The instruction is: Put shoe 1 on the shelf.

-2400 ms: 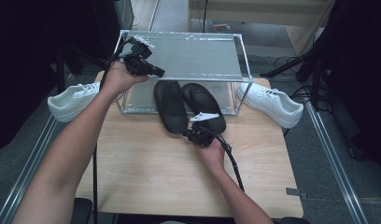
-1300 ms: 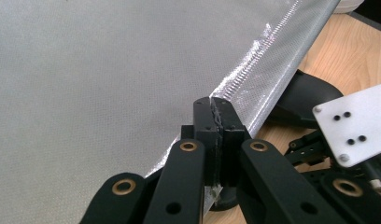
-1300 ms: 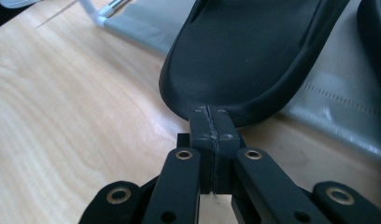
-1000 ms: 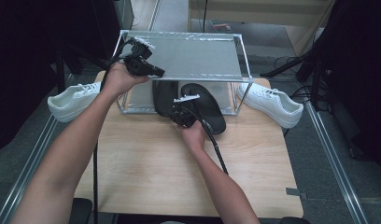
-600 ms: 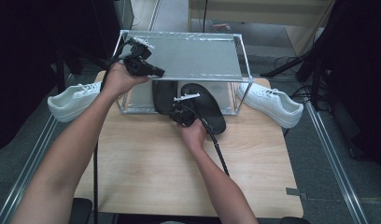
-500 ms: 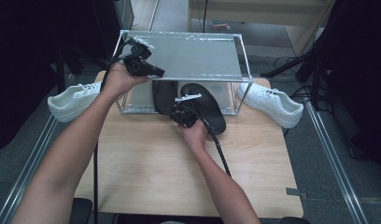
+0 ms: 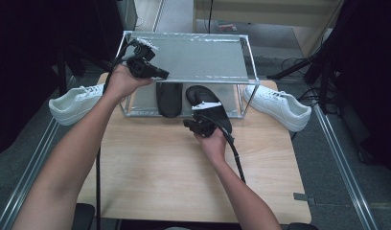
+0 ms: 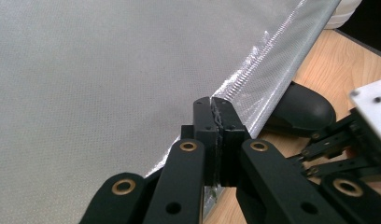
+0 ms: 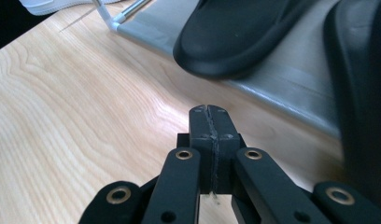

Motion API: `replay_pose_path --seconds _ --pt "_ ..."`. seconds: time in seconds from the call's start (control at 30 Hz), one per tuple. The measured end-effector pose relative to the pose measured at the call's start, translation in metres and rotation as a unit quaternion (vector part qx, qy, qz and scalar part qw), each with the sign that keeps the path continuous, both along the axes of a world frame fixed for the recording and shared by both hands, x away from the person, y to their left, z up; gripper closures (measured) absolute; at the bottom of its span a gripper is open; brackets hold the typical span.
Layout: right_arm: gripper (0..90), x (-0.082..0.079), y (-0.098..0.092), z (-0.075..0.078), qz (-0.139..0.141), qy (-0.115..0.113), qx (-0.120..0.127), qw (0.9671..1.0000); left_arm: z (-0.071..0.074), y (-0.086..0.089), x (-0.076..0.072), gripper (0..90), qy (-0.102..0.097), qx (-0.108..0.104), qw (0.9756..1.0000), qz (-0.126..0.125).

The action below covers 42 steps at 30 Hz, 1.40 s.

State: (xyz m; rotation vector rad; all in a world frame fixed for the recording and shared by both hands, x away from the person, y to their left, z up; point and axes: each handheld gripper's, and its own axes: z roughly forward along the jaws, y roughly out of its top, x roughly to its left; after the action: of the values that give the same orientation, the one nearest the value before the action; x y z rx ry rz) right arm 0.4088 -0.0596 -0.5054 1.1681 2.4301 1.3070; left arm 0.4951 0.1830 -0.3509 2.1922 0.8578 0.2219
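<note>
Pinching the rack's mesh shelf (image 8: 109, 70) edge, the left tool (image 8: 218, 105); the right tool (image 9: 209, 112), jaws together, over bare table (image 9: 62, 116).

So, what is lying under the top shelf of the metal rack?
Two black slippers lie on the lower shelf, heels sticking out at the front. The top shelf covers their toe ends and whatever is farther back.

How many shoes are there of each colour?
Black rubber slippers on the rack's lower shelf: 2, one and another.
White lace-up sneakers beside the table: 2, one and another.
Total: 4 shoes.
</note>
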Motion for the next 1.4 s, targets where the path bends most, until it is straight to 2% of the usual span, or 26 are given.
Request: replay_pose_path --seconds 0.2,0.5,0.73,1.13,1.4 --pt "90.0 -0.01 -0.026 0.002 -0.006 -0.001 0.002 1.0 0.0 0.0 0.0 90.0 -0.001 0.001 1.0 0.002" --pt "90.0 -0.016 -0.057 0.006 -0.02 -0.007 0.001 0.9998 0.0 0.0 0.0 90.0 0.001 -0.001 1.0 0.001" --pt "90.0 -0.02 -0.079 0.008 -0.035 -0.003 0.005 0.9994 0.0 0.0 0.0 90.0 0.002 -0.001 1.0 0.001" --pt "90.0 -0.03 -0.125 0.01 -0.073 -0.012 -0.01 0.9972 0.0 0.0 0.001 90.0 0.002 -0.002 1.0 0.002" --pt "90.0 -0.037 -0.143 0.005 -0.083 -0.009 -0.016 0.9964 0.0 0.0 0.0 90.0 0.0 0.0 1.0 0.003"
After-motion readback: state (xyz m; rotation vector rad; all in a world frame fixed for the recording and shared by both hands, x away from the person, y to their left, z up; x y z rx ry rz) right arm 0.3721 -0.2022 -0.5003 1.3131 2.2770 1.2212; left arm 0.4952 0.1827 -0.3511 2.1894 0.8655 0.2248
